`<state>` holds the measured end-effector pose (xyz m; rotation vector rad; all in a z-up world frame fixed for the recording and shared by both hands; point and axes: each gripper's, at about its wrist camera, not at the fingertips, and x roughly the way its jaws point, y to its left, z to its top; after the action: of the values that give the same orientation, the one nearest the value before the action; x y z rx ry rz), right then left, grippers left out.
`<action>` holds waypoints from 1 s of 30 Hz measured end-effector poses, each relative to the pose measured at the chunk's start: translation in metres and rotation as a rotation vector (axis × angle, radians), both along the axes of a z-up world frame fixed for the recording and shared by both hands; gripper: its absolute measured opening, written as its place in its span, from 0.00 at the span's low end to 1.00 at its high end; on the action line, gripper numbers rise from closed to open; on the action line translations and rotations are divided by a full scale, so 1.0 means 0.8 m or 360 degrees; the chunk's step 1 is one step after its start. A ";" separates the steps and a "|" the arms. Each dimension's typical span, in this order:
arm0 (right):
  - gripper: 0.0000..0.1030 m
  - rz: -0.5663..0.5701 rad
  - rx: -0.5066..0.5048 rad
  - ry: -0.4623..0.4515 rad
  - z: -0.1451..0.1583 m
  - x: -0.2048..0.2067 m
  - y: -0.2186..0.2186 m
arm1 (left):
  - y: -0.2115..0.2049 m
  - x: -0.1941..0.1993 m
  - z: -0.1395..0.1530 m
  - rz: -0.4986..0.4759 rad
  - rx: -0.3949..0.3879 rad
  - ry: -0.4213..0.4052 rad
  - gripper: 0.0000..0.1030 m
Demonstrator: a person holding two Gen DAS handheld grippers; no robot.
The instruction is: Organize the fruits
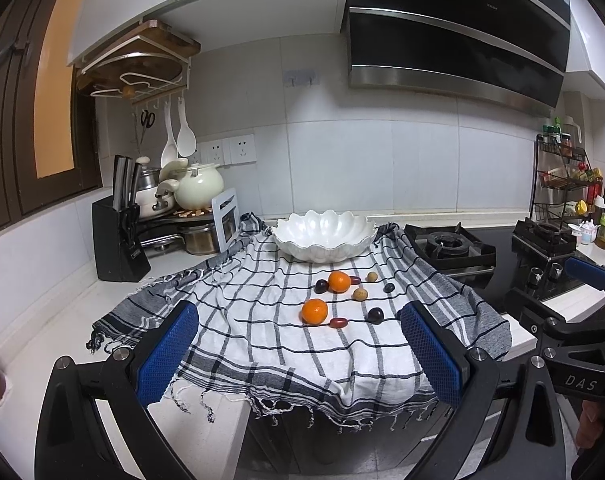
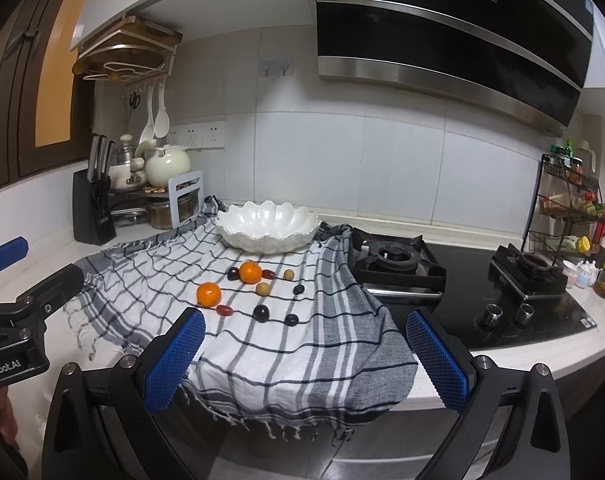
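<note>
A white scalloped bowl [image 1: 324,235] [image 2: 267,225] stands empty at the back of a checked cloth [image 1: 262,344] [image 2: 270,344]. Two oranges [image 1: 314,311] [image 1: 339,281] [image 2: 208,294] [image 2: 250,272] lie on the cloth with several small dark, red and tan fruits around them, such as a dark plum [image 1: 375,315] [image 2: 261,313] and a red one [image 1: 338,323] [image 2: 224,310]. My left gripper [image 1: 298,320] is open and empty, held before the counter's front edge. My right gripper [image 2: 304,330] is open and empty, to the right of the left one.
A gas hob [image 2: 398,264] with two burners lies right of the cloth. A knife block [image 1: 118,240], pots and a kettle stand at the back left. A spice rack [image 2: 570,208] and bottles stand at the far right. A range hood [image 1: 454,28] hangs above.
</note>
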<state>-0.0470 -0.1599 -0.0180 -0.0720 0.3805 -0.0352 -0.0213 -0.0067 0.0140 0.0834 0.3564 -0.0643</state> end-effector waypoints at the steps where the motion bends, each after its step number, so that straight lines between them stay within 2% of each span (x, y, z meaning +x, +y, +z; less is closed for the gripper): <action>1: 1.00 -0.0002 0.0000 -0.0001 0.000 0.000 0.000 | 0.000 0.000 0.000 0.0000 -0.0001 0.0001 1.00; 13: 1.00 0.0008 -0.0004 0.0003 -0.001 0.010 -0.001 | 0.001 0.008 -0.003 -0.0017 0.0021 0.0027 1.00; 21: 0.99 0.0041 -0.0040 0.0006 -0.006 0.033 0.008 | 0.007 0.042 -0.009 -0.0010 -0.0003 0.0081 1.00; 30: 0.99 0.0050 -0.0035 0.0048 -0.018 0.090 0.016 | 0.010 0.107 -0.022 -0.0072 -0.0009 0.0147 1.00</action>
<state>0.0249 -0.1470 -0.0323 -0.1006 0.4089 -0.0071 0.0643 0.0016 -0.0037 0.0834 0.4467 -0.1144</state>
